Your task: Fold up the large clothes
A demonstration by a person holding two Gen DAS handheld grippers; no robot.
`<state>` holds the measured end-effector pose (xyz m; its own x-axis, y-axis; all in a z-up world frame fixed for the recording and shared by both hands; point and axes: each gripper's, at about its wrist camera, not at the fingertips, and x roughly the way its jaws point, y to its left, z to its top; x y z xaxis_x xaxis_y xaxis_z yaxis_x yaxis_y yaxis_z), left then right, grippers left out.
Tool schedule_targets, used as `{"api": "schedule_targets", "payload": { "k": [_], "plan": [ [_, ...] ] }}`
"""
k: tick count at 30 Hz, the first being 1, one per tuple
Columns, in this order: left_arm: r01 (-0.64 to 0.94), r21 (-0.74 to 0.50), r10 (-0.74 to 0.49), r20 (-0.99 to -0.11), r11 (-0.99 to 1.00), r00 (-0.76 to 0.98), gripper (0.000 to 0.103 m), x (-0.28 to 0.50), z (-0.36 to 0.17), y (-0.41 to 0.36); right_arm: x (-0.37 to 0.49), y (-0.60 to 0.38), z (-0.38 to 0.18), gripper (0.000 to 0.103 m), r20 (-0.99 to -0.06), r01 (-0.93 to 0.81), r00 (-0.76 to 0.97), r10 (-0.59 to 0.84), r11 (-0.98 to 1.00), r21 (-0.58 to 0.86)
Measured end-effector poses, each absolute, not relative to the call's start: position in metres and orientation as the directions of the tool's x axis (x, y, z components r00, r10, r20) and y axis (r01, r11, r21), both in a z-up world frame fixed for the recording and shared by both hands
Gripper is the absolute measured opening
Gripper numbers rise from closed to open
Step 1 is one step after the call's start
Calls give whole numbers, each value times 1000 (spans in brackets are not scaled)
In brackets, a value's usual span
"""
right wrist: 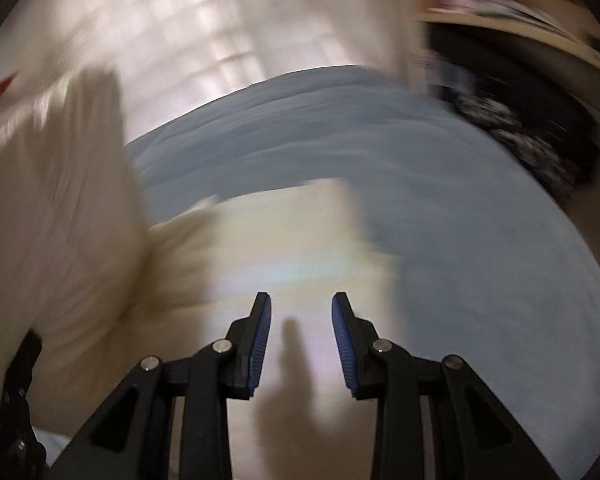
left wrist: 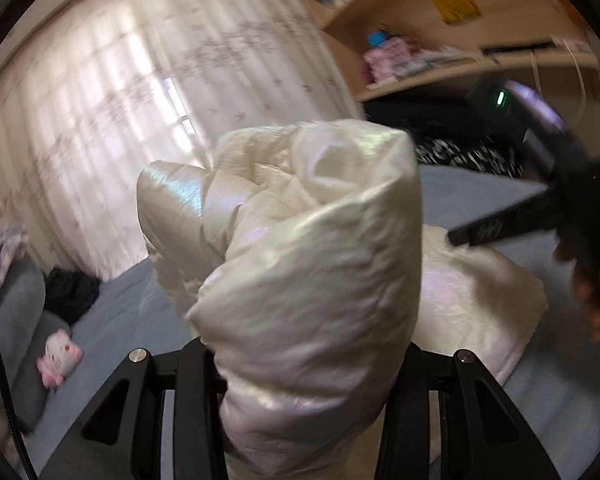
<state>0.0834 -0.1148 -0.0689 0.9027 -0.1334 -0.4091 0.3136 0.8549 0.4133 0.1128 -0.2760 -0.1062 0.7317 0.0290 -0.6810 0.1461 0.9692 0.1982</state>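
Observation:
A cream, shiny puffy jacket fills the middle of the left wrist view. My left gripper is shut on a thick bunch of it and holds it up off the blue bed; its fingertips are hidden by the fabric. The rest of the jacket lies on the bed behind. My right gripper is open and empty, just above a flat part of the jacket. It also shows in the left wrist view, at the right. The right wrist view is blurred.
The blue bed extends to the right. A pink and white plush toy and dark clothes lie at the left. A black-and-white patterned cloth lies at the bed's far edge. Wooden shelves and a curtained window stand behind.

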Motion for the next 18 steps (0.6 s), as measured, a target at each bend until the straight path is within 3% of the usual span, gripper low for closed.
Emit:
{"api": "schedule_targets", "payload": {
  "k": [7, 12, 14, 17, 18],
  "plan": [
    [448, 524, -145, -519, 725, 842, 40, 95, -125, -229, 80, -355, -143, 32, -715, 372, 698, -35, 871, 320],
    [416, 669, -116, -445, 616, 888, 46, 81, -165, -273, 76, -376, -163, 32, -738, 418, 674, -34, 841, 343],
    [421, 663, -121, -449, 620, 885, 50, 78, -166, -276, 78, -380, -164, 32, -738, 425, 674, -33, 835, 350],
    [465, 622, -162, -480, 630, 862, 64, 75, -159, -270, 79, -385, -163, 32, -727, 412, 687, -11, 829, 378],
    [489, 603, -183, -497, 631, 848, 74, 76, -155, -265, 77, -384, -162, 32, -721, 403, 692, 2, 828, 389]
  ]
}}
